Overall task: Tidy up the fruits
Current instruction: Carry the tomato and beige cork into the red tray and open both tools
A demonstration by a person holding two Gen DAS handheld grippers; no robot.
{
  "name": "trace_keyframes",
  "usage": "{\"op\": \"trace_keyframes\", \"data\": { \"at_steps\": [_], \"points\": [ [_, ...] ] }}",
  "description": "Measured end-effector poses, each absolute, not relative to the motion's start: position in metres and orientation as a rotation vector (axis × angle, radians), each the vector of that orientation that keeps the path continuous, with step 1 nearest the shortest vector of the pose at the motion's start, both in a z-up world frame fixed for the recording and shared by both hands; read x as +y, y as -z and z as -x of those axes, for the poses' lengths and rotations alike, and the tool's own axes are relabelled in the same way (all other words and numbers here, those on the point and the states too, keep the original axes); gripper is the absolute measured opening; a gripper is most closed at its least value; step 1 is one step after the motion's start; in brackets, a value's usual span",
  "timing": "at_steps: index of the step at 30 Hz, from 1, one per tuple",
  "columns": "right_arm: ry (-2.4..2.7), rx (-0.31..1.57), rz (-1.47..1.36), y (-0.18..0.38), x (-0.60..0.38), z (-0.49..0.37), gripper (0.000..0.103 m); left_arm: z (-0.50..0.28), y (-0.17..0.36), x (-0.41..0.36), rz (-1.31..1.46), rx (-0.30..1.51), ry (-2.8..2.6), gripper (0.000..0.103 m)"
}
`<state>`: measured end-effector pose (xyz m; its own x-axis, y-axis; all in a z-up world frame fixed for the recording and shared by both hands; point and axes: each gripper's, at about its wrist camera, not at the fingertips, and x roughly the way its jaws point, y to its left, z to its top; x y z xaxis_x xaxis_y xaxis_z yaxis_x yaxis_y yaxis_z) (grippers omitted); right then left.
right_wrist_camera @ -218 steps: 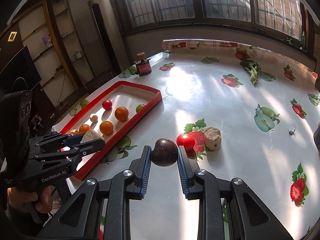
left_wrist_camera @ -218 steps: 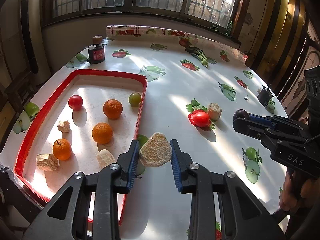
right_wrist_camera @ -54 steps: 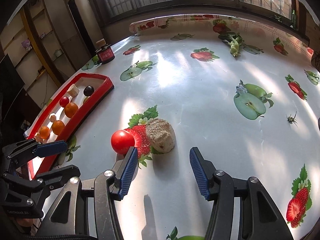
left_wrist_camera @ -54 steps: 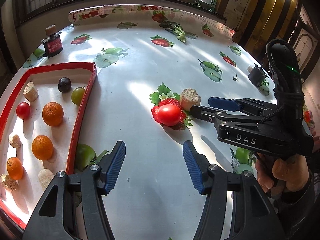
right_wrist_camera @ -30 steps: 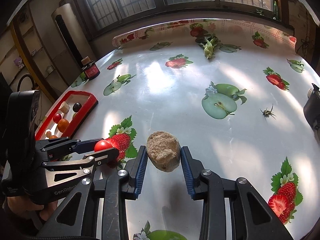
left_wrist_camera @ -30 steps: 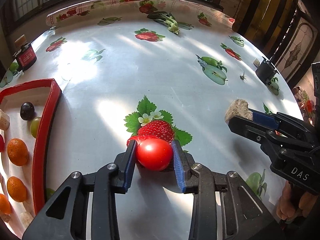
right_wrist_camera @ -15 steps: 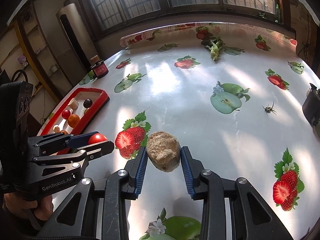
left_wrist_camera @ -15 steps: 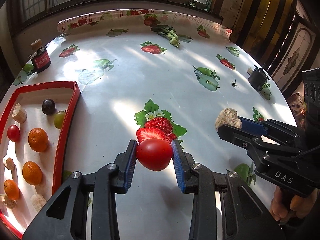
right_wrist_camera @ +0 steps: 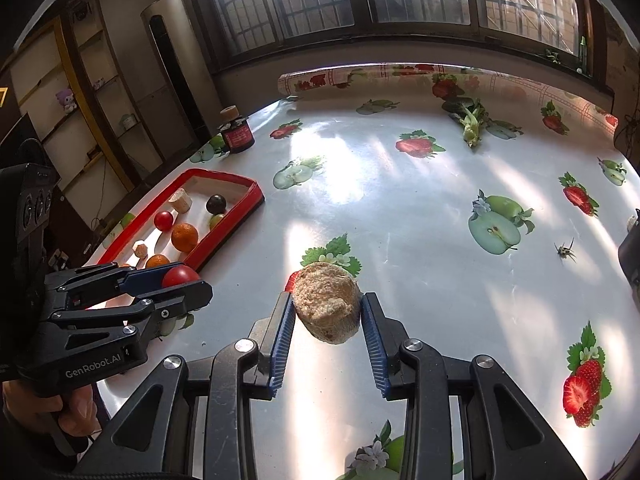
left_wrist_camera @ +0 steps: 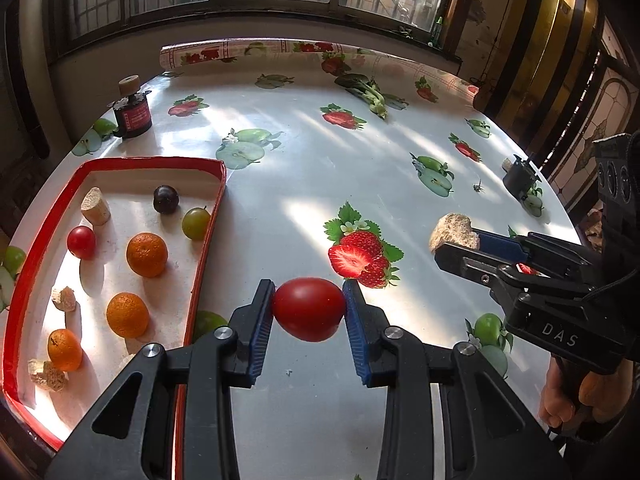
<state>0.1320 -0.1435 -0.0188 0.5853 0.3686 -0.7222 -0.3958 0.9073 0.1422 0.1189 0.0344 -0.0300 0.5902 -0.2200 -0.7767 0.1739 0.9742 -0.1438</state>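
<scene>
My left gripper [left_wrist_camera: 308, 314] is shut on a red tomato [left_wrist_camera: 309, 309] and holds it above the table, just right of the red-rimmed tray [left_wrist_camera: 212, 208]. The tray holds oranges [left_wrist_camera: 146, 254], a small red tomato [left_wrist_camera: 81, 242], a dark plum [left_wrist_camera: 165, 199], a green grape [left_wrist_camera: 196, 223] and several tan chunks. My right gripper [right_wrist_camera: 326, 326] is shut on a tan rough chunk [right_wrist_camera: 326, 307] and holds it above the table. The right gripper also shows in the left wrist view [left_wrist_camera: 456, 240], and the left gripper shows in the right wrist view [right_wrist_camera: 180, 280].
A small dark jar with a cork lid [left_wrist_camera: 131, 108] stands at the far left of the table. A black object [left_wrist_camera: 520, 178] sits near the right edge. The oilcloth with printed fruit is rolled up at the far edge [left_wrist_camera: 304, 50] under the window.
Both grippers closed on their items about a second ago and lifted them. Since then my left gripper has carried the tomato left toward the tray; the right gripper follows with the chunk.
</scene>
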Motion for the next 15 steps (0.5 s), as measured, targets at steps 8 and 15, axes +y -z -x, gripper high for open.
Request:
{"op": "trace_keyframes", "data": {
  "at_steps": [8,15],
  "points": [
    [-0.487,0.832,0.065,0.016,-0.117,-0.132,0.035,-0.108,0.027,0.066,0.086,0.901,0.181,0.032],
    [-0.536,0.838,0.094,0.017,-0.085,-0.135,0.035,-0.102,0.025,0.096,0.114,0.891,0.133,0.032]
  ]
}}
